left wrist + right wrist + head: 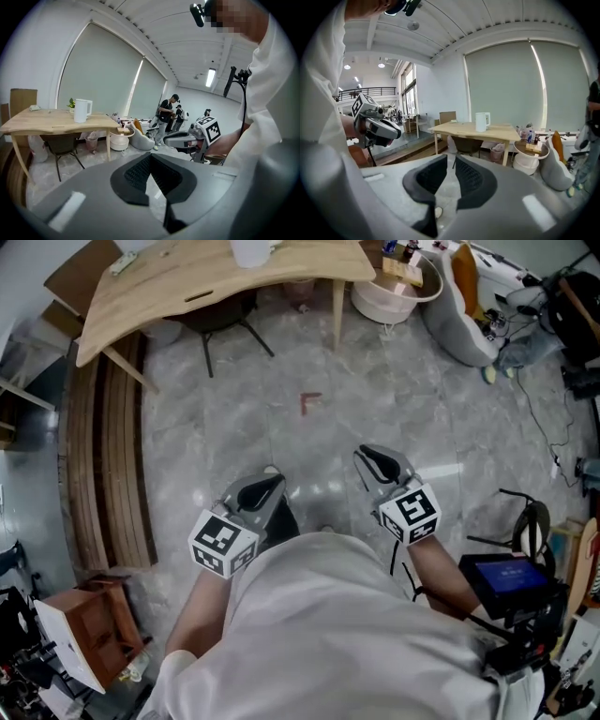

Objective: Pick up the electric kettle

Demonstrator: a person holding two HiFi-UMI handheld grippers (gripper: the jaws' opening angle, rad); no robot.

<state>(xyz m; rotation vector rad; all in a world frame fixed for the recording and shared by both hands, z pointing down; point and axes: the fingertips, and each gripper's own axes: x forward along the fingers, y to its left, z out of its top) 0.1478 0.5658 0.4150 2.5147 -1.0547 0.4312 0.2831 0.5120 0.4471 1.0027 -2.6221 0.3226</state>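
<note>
The white electric kettle (pixel 82 110) stands upright on a light wooden table (pixel 51 124) across the room, and the right gripper view shows the kettle (pixel 482 122) there too. In the head view only the kettle's base (pixel 251 251) shows at the top edge. Both grippers are held in front of the person's body over the grey floor, far from the table. My left gripper (pixel 274 480) has its fingertips touching, with nothing between them. My right gripper (pixel 368 454) shows a narrow gap between its pads (pixel 468 176), also with nothing in it.
A dark chair (pixel 225 320) sits under the table. A white round tub (pixel 394 292) and a grey beanbag (pixel 464 315) stand to the table's right. Curved wooden steps (pixel 108 465) run along the left. People (pixel 165 117) stand at the far end. Equipment (pixel 516 587) is at my right.
</note>
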